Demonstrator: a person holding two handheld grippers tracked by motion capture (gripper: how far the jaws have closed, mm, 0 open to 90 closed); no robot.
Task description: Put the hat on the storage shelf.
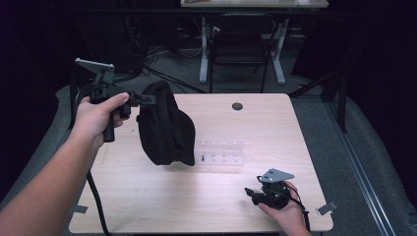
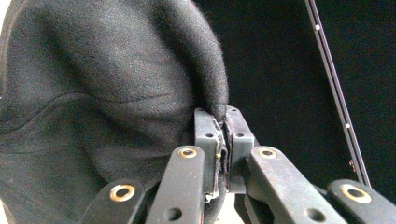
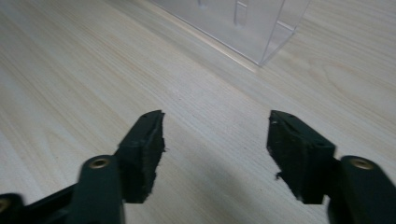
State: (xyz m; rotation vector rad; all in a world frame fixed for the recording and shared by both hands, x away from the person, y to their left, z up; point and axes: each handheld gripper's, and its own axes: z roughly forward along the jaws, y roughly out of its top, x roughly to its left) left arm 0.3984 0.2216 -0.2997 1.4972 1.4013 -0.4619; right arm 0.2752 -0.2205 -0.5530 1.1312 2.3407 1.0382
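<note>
A black cloth bag (image 1: 163, 125) hangs in the air over the left half of the wooden table (image 1: 265, 128). My left gripper (image 1: 147, 99) holds it up by its top edge, jaws shut on a fold of the fabric. In the left gripper view the black cloth bag (image 2: 102, 107) bulges to the left, and the left gripper (image 2: 223, 122) pinches its rim between the pads. My right gripper (image 1: 252, 193) rests low near the table's front right, held by a hand. In the right gripper view the right gripper (image 3: 215, 133) stands open over bare wood with nothing between its jaws.
A clear plastic divided tray (image 1: 220, 152) lies in the middle of the table, just right of the bag; its corner (image 3: 261, 28) lies ahead of the right jaws. A round cable hole (image 1: 237, 106) sits near the far edge. A chair and desk legs stand beyond the table.
</note>
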